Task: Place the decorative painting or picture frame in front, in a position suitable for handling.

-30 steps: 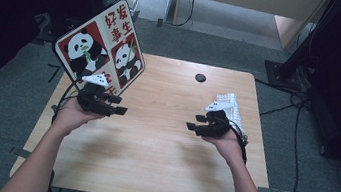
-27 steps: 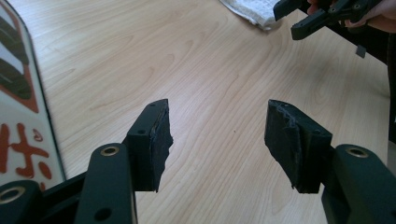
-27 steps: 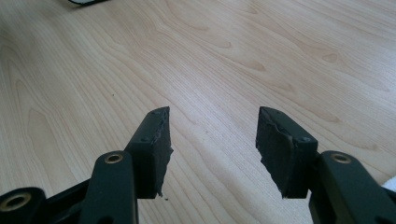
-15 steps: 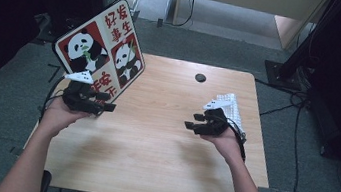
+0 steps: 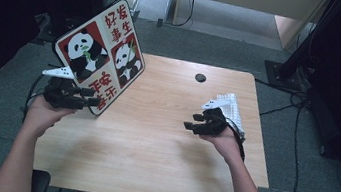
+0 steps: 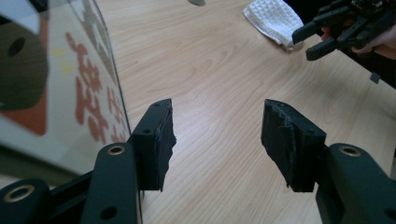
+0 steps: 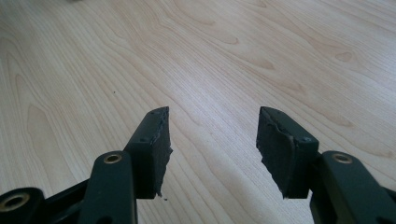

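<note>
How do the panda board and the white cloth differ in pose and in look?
The panda board stands tilted at the table's left edge; the white cloth lies flat near the right edge. The panda board is stiff and printed with red characters; the white cloth is soft and plain. No gripper holds either.

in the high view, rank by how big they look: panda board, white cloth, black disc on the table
1. panda board, by far the largest, though it is raised toward the camera
2. white cloth, partly hidden behind the right gripper
3. black disc, smallest
</note>
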### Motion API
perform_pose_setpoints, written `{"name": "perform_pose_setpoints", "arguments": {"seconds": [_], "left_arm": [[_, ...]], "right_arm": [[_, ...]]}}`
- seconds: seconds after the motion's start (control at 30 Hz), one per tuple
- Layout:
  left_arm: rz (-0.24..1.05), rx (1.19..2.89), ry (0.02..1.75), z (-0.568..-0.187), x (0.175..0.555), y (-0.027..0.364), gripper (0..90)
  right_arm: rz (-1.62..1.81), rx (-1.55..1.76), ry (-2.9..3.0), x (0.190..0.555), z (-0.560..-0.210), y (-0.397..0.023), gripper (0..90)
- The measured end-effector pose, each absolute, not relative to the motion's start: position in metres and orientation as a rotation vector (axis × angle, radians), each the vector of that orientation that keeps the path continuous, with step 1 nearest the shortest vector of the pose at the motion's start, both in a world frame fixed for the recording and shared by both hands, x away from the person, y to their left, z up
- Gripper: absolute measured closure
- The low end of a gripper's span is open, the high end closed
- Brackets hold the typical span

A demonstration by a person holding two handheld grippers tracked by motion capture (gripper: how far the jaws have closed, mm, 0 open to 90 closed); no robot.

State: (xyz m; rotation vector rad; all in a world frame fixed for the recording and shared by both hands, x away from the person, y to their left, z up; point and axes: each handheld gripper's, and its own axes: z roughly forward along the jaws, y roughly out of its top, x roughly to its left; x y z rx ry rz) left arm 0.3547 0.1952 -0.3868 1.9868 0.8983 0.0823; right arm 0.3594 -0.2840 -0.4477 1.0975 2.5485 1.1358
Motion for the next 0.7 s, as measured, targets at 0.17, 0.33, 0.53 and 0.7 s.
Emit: {"name": "perform_pose_setpoints", "arguments": {"seconds": [0.17,0.33,0.53,0.7], "left_arm": [[0.092,1.949,0.913,-0.382,0.352,0.209,44.3],[0.12,1.956,0.934,-0.382,0.351,0.218,43.5],[0.139,1.95,0.937,-0.378,0.347,0.23,44.1],[0.144,1.927,0.981,-0.379,0.346,0.245,44.4]], "right_arm": [[1.125,1.1,2.551,0.359,-0.448,-0.284,44.5],[1.114,1.11,2.55,0.359,-0.449,-0.285,44.5],[1.101,1.117,2.555,0.359,-0.45,-0.284,44.5],[1.094,1.118,2.554,0.358,-0.45,-0.284,44.7]]}}
